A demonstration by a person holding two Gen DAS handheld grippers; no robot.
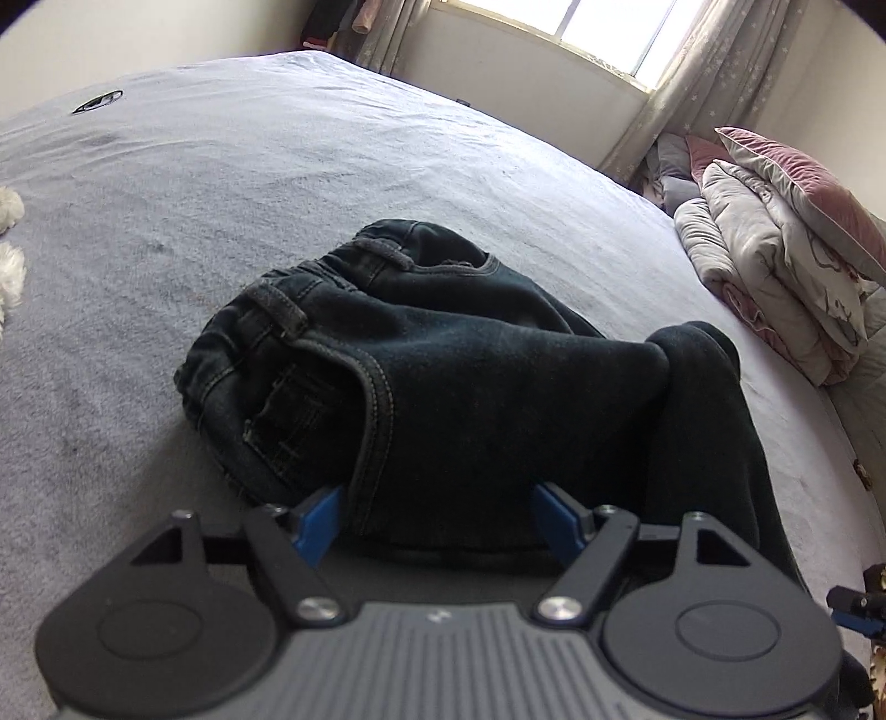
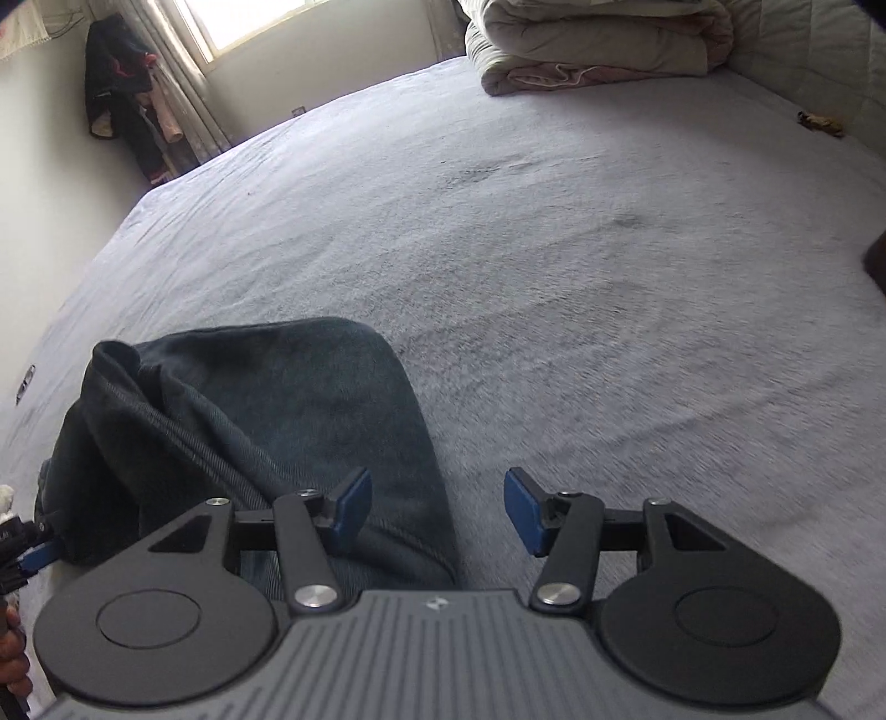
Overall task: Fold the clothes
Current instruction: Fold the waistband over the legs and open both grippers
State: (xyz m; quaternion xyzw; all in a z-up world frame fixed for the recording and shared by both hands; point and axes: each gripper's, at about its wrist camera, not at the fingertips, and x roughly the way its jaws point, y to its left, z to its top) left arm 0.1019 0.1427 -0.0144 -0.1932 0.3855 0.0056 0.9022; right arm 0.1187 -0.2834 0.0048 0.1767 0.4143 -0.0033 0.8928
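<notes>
Dark blue jeans (image 1: 443, 360) lie crumpled on the grey bed sheet (image 1: 277, 155), waistband and belt loops toward the far side. My left gripper (image 1: 438, 518) stands open and wide at the near edge of the jeans, with a thick fold of denim filling the gap between its blue pads. In the right wrist view a leg of the jeans (image 2: 249, 399) lies at the lower left. My right gripper (image 2: 437, 509) is open just above the sheet (image 2: 609, 277), its left finger over the leg's edge, its right finger over bare sheet.
A folded quilt with a pink pillow (image 1: 775, 266) is stacked at the head of the bed (image 2: 598, 44). Clothes (image 2: 127, 94) hang in the corner by the curtained window. A white fluffy thing (image 1: 11, 243) lies at the left edge, and a small brown object (image 2: 819, 123) lies far right.
</notes>
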